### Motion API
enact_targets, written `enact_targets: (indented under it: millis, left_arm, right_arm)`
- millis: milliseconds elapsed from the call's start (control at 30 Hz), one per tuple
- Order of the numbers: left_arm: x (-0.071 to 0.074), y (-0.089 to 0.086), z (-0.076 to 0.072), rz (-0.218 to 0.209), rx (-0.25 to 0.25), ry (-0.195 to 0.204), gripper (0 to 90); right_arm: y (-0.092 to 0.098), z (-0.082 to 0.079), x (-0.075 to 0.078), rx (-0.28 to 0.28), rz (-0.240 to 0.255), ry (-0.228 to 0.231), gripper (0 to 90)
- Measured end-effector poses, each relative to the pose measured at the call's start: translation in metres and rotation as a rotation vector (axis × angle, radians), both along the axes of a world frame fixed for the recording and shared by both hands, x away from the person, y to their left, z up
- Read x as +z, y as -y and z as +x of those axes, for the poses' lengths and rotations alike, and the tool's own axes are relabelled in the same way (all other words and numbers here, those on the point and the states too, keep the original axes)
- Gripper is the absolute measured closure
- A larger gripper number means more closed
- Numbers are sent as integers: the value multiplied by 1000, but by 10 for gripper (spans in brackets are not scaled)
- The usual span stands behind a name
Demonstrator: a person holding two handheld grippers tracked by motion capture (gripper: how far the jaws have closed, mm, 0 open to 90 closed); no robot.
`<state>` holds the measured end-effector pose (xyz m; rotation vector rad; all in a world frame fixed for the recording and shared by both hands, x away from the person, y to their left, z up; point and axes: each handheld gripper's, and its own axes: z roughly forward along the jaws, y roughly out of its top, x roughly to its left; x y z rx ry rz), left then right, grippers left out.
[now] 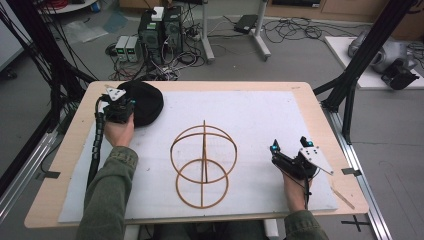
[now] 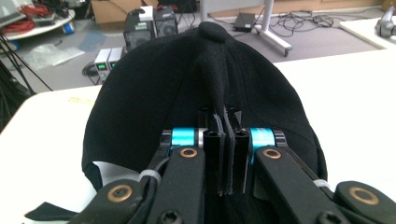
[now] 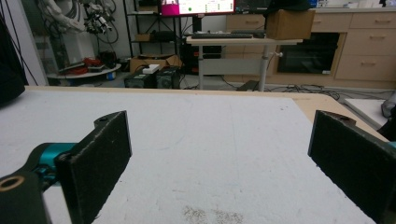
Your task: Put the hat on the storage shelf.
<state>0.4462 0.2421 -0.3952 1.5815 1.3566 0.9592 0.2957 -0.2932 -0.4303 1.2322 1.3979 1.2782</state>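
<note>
A black fabric cap lies at the table's far left corner. My left gripper is at its near edge and shut on a pinched fold of the cap, which rises between the jaws in the left gripper view, where the gripper's tips meet on the cloth. A wooden frame of rings with an upright strip stands in the middle of the white mat. My right gripper rests at the near right of the mat, open, with nothing between its pads.
The white mat covers most of the wooden table. Beyond the far edge are computer cases and tangled cables on the floor. Black frame posts stand at the table's right side.
</note>
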Motion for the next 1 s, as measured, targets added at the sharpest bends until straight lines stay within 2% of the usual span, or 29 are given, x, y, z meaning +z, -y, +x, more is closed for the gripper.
enact_targets:
  millis: [67,133,167,333,367,533,833,967,1000]
  left_arm:
    - [4,-1,-3,-4,2,16,878]
    - [12,-3,-8,-10,2,50,878]
    - [12,-3,-8,-10,2,50,878]
    - [29,-5,-22,-42,-20,123,878]
    - [29,-5,-22,-42,-20,123,878]
    - [44,-7,-35,-65,-30,179,878]
    - [56,-10,-48,-75,-39,232,878]
    - [64,-9,-57,-83,-50,276,878]
    - [64,-9,-57,-83,-50,276,878]
  right_arm:
    - [1,0,0,1,2,0,52]
    - [1,0,0,0,11,-2,52]
    - [1,0,0,1,11,-1,52]
    - [1,0,0,4,6,6,52]
    - [1,0,0,4,7,6,52]
    - [2,0,1,5,7,10,52]
    - [2,0,1,5,3,15,52]
    - [1,0,1,3,8,13,52]
    - [1,0,1,3,8,14,52]
